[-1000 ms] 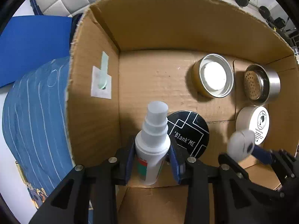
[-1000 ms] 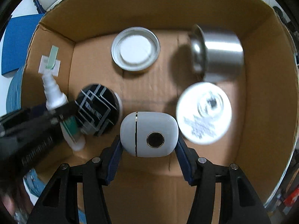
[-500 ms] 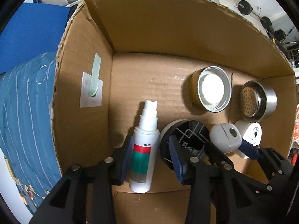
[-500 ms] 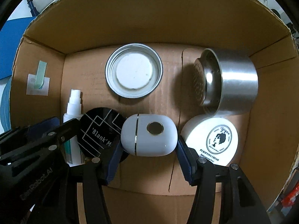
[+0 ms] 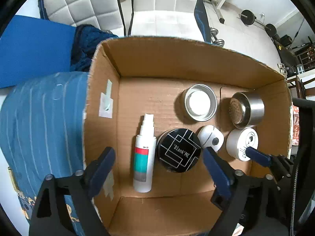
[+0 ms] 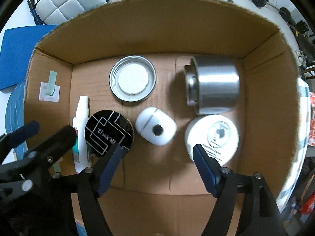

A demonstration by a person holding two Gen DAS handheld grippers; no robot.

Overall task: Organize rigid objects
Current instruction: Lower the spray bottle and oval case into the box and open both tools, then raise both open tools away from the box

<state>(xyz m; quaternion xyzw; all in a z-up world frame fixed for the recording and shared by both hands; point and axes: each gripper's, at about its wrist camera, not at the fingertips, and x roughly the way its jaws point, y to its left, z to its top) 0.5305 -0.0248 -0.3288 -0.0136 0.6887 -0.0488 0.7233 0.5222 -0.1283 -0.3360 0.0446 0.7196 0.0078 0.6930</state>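
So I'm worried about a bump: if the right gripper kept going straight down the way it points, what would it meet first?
Most likely the white earbud case, lying between the opening right gripper fingers, or the cardboard box floor just beside it; depth is unclear.

Bare floor of the cardboard box (image 5: 149, 66) lies along its near edge and far-left corner. Blocking the middle and right: spray bottle (image 5: 143, 155), black tin (image 5: 179, 150), white case (image 5: 210, 140), cream jar (image 5: 239, 142), metal cup (image 5: 248, 110), open lid (image 5: 199, 102).

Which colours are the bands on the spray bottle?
Red, teal and grey on the spray bottle; left wrist view shows best.
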